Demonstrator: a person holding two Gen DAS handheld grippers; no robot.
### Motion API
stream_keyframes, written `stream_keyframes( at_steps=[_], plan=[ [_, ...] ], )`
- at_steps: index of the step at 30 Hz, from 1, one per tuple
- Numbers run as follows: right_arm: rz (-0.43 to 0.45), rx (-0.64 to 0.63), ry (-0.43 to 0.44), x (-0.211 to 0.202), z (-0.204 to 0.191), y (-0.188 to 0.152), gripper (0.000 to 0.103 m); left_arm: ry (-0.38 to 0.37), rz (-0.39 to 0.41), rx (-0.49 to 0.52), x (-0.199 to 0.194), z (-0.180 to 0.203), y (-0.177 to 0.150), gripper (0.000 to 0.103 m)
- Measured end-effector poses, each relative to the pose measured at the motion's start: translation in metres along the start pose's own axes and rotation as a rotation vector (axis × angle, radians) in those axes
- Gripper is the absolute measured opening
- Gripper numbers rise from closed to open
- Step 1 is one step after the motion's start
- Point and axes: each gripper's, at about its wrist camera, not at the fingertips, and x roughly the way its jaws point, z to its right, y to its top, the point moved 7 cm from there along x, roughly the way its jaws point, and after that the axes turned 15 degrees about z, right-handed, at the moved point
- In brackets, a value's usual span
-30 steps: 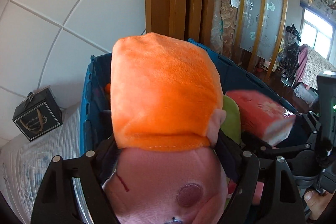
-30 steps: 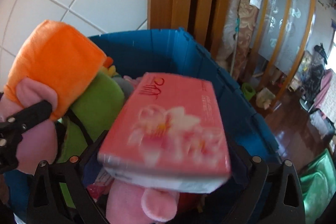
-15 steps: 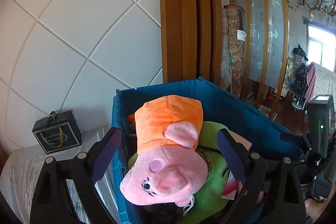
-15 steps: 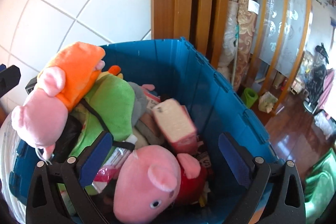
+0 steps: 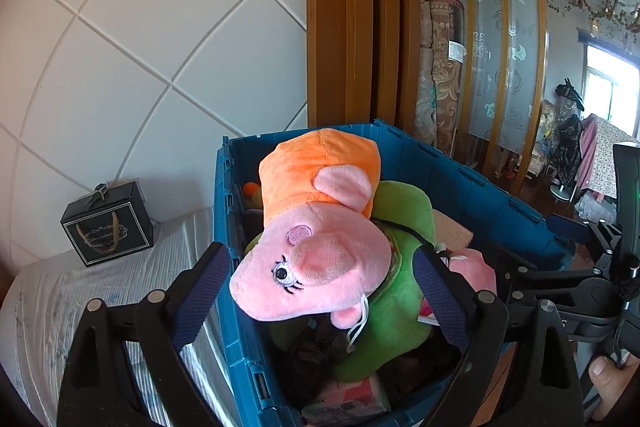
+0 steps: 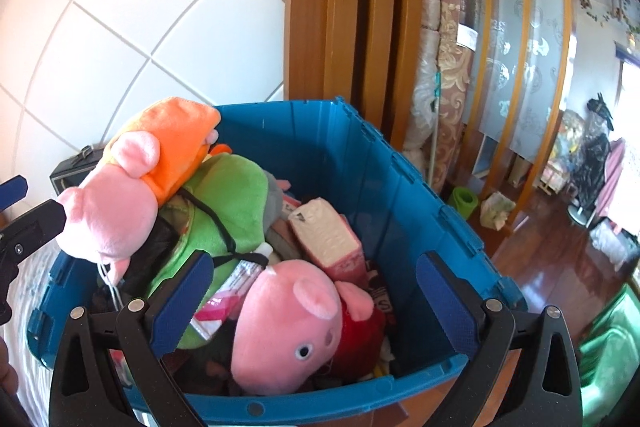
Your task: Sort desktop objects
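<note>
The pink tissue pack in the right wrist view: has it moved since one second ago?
Yes. It left the right hand-held gripper and dropped; the tissue pack now stands inside the blue crate.

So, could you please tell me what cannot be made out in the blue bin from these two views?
- Bin floor: both views, buried under the toys.
- Green plush: its face, both views, covered by the orange-dressed pig plush.
- Tissue pack: printed front, right wrist view, turned away.
- Packet at the near wall: small print, left wrist view, cut by the edge.
</note>
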Motion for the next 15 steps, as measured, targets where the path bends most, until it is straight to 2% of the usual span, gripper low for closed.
stream_keyframes(
  at_steps=[7, 15],
  plan=[
    [0.001, 0.01, 0.006, -0.008, -0.003, -0.006, 0.103, 0.008, -0.012, 0.015, -0.004, 0.003, -0.009, 0.093],
    [0.007, 0.019, 0.004, -0.012, 0.001, -0.007, 0.103, -0.014, -0.003, 0.016, -0.012, 0.008, -0.011, 0.093]
  ],
)
